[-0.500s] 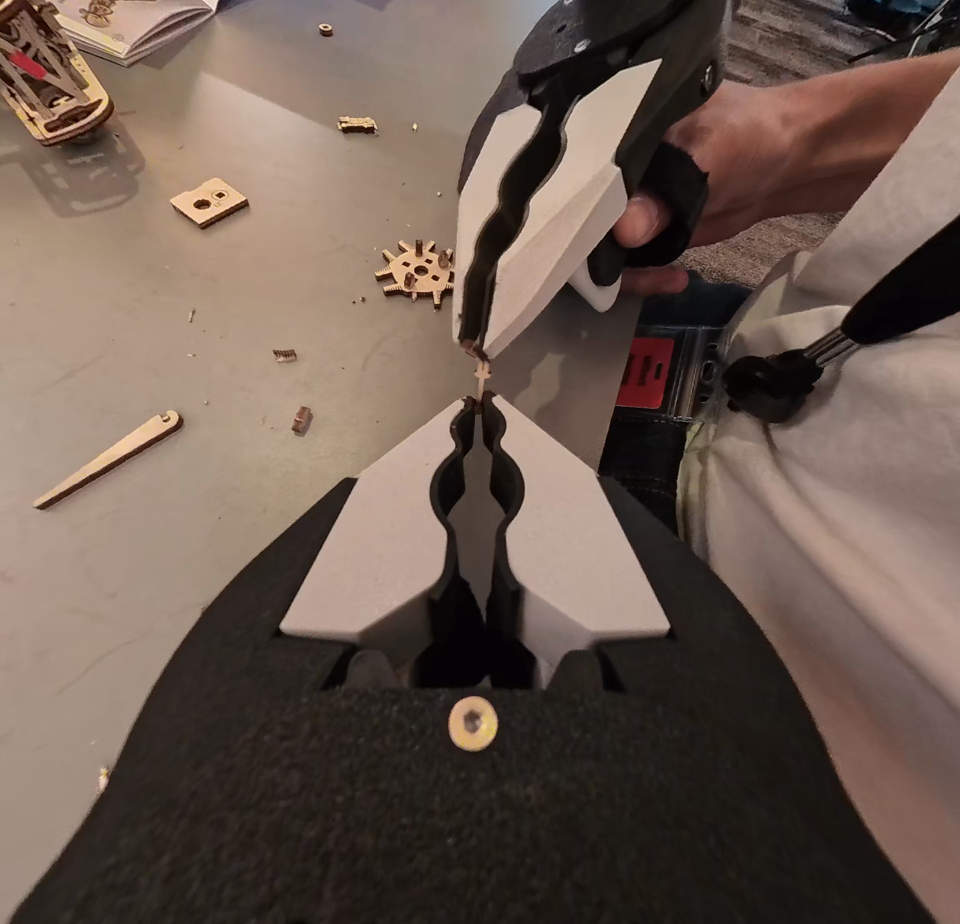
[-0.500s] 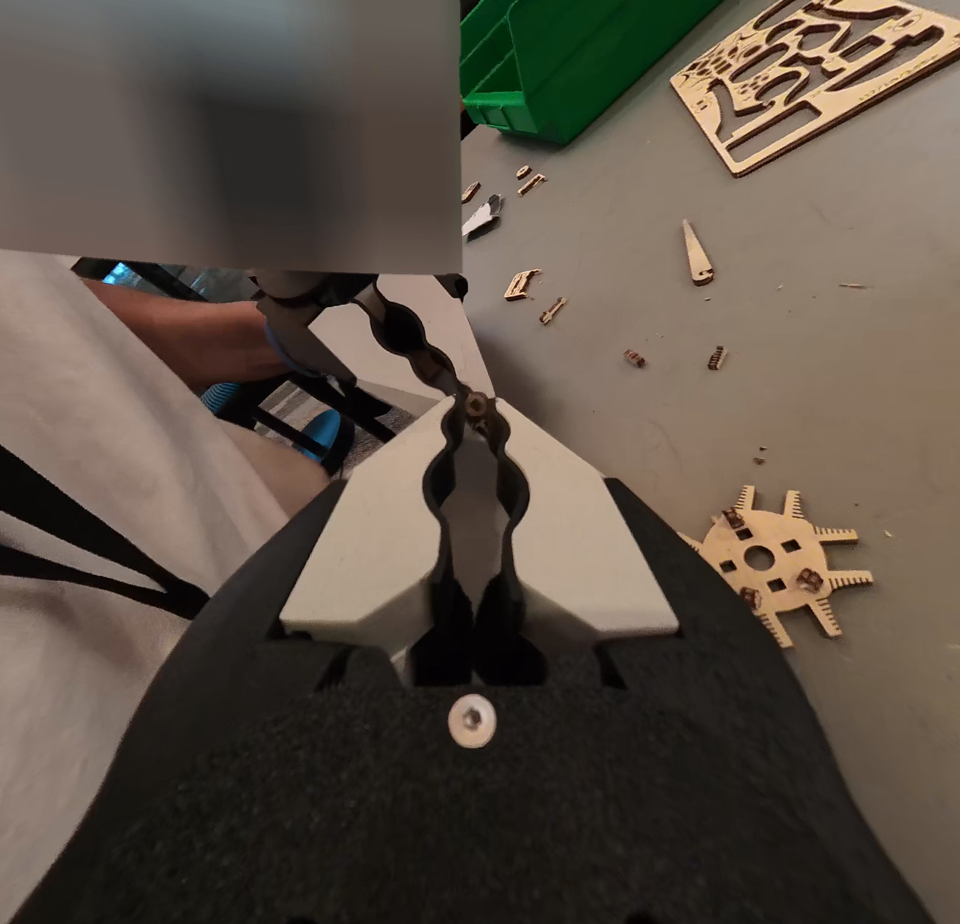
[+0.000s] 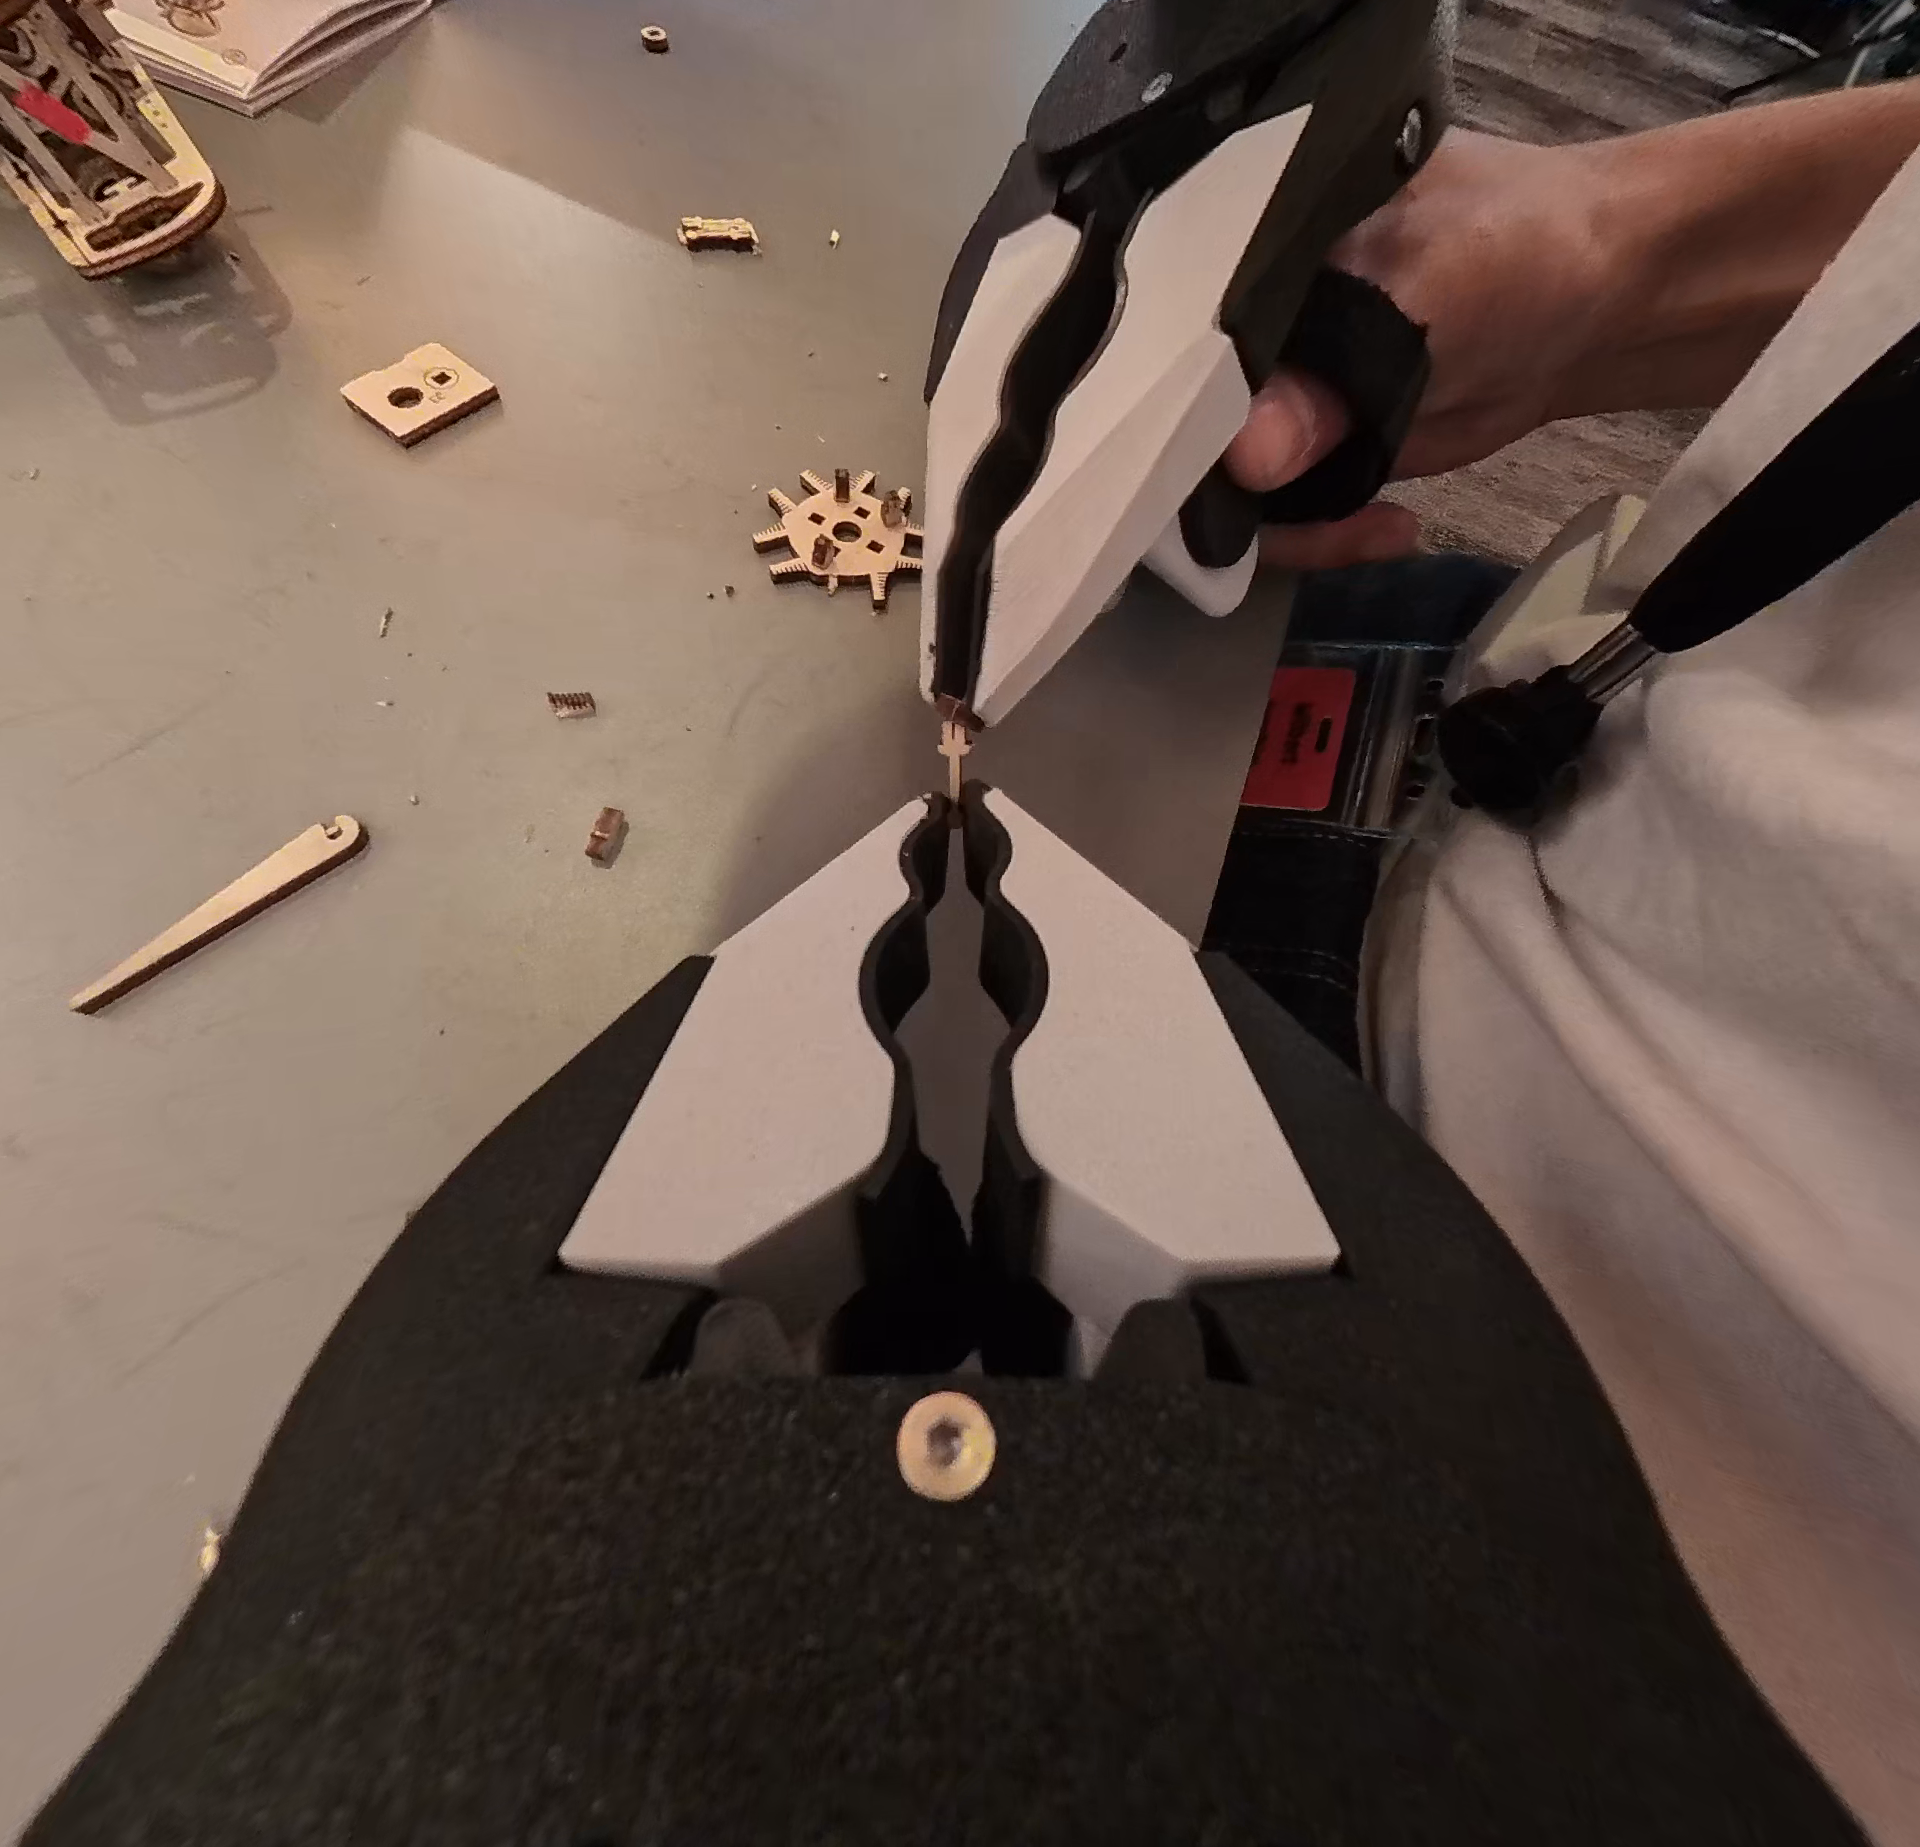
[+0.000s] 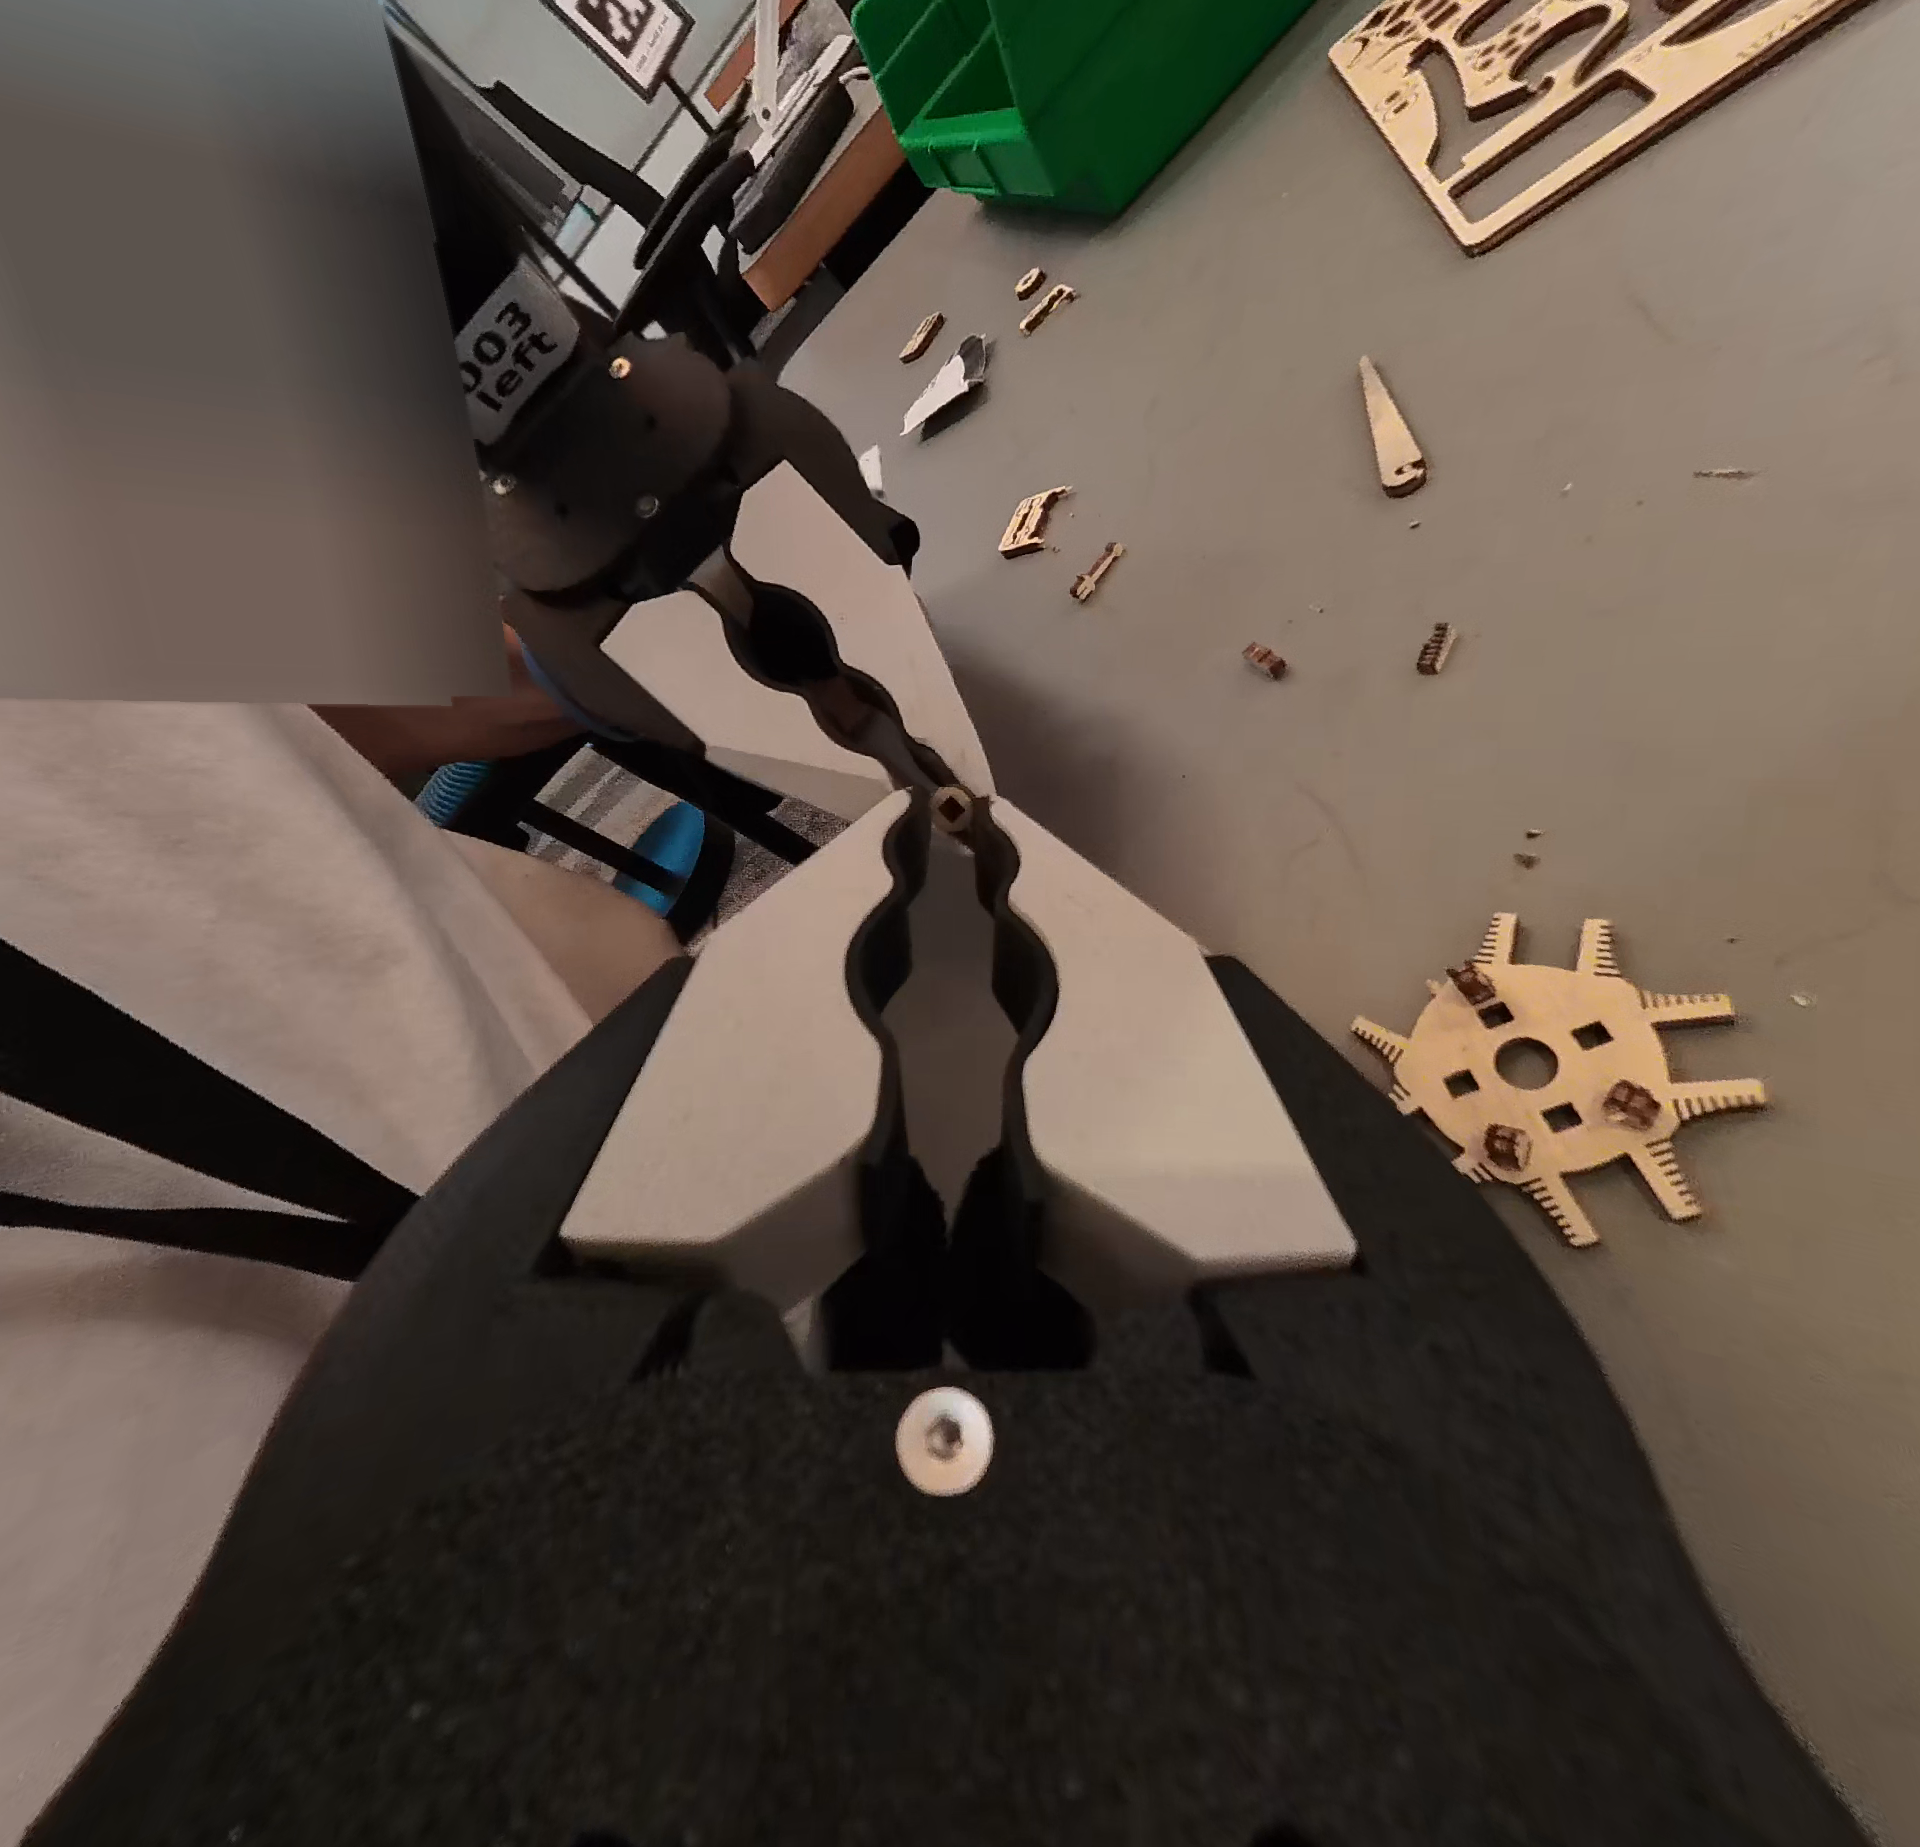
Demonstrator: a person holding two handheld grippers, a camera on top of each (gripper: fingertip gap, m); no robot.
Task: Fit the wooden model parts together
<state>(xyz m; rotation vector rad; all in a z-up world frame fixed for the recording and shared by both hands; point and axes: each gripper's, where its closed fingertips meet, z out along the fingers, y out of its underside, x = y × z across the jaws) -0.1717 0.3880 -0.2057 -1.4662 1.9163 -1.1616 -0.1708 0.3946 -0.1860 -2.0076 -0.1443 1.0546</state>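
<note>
Landmark: the small square-holed wooden block point(image 4: 953, 808), pinched at the tip of the right gripper point(image 4: 951, 810), above the near edge of the desk point(image 3: 312, 1122).
Peg: a thin wooden peg point(image 3: 953, 758) stands between the two gripper tips, its long axis running straight from one tip to the other; its top end meets the block point(image 3: 958, 708).
Left gripper: its tip point(image 3: 951, 803) is pressed together on the peg's lower end, directly below the block.
Right gripper: seen from the left wrist view it comes down from above point(image 3: 958, 704), pressed together on the block, tip to tip with the left one.
Key relation: peg axis and block hole look in line; the peg appears only partly entered, though how deep cannot be told.
Next move, by my judgement: push the two tips toward each other along the peg's axis, without tilting, or the thin peg could snap.
Spoked wheel: the toothed wooden disc point(image 4: 1558, 1070) lies flat on the desk, near the block, to its right in the right wrist view.
</note>
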